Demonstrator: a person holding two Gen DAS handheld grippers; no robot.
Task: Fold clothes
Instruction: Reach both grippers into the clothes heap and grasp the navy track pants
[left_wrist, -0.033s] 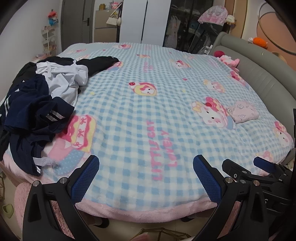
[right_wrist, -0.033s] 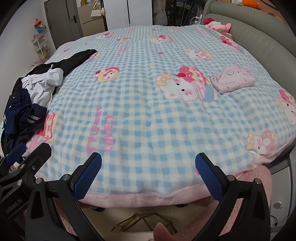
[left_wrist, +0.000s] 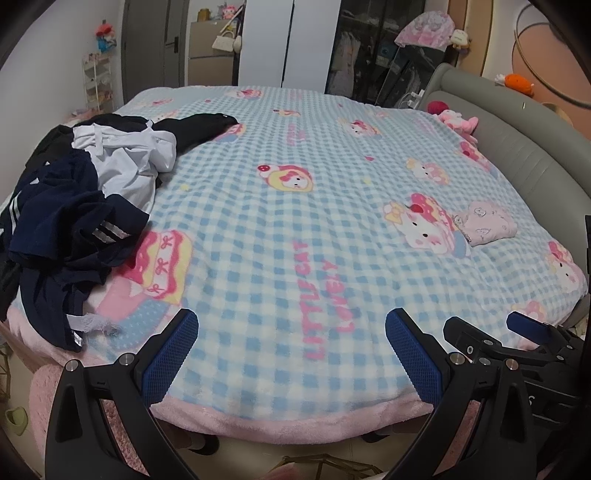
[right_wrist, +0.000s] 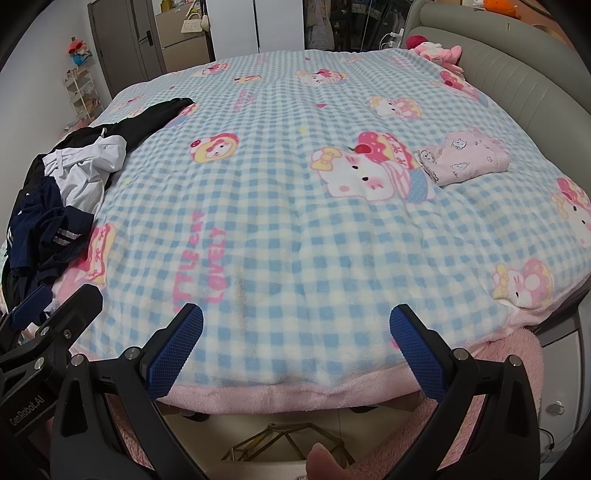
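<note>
Left wrist view: left gripper (left_wrist: 291, 349) and right gripper (right_wrist: 295, 345) both spread wide, empty — unfolded clothes pile (left_wrist: 74, 206) far left.

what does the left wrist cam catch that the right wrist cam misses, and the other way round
Only the left wrist view shows the pink hat up on the dark cabinet. Only the right wrist view shows a bare toe on the floor. Both share the checked blanket, the heap of unfolded clothes, the folded pink garment, and both open grippers, left gripper, right gripper.
</note>
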